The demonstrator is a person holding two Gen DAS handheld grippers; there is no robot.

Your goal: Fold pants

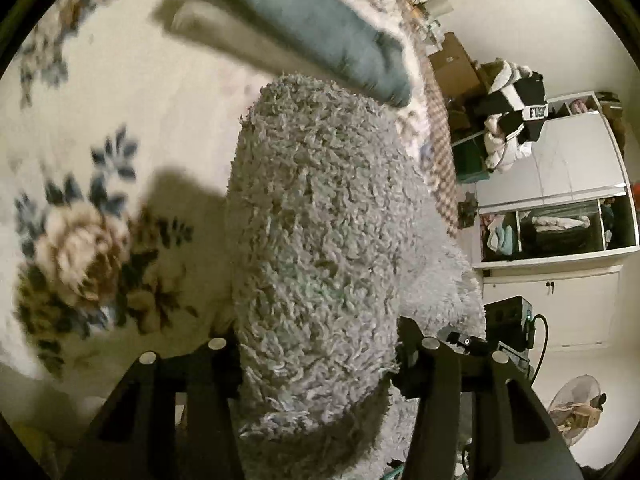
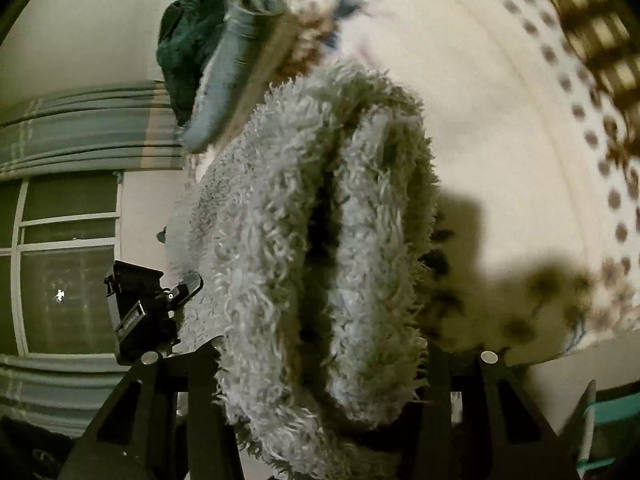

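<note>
Both the left hand-held gripper [image 1: 320, 364] and right hand-held gripper [image 2: 324, 364] clamped the shaggy grey pants [image 1: 316, 216], lifted off the floral bed [image 1: 80, 128], with bare bedspread beside them.

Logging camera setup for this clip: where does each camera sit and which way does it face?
Left wrist: on the left gripper, facing down its fingers at the fluffy grey pants over a floral blanket; wardrobe at right.
Right wrist: on the right gripper, facing the same pants; window at left.
Shared: pants, blanket, folded blue garment.
</note>
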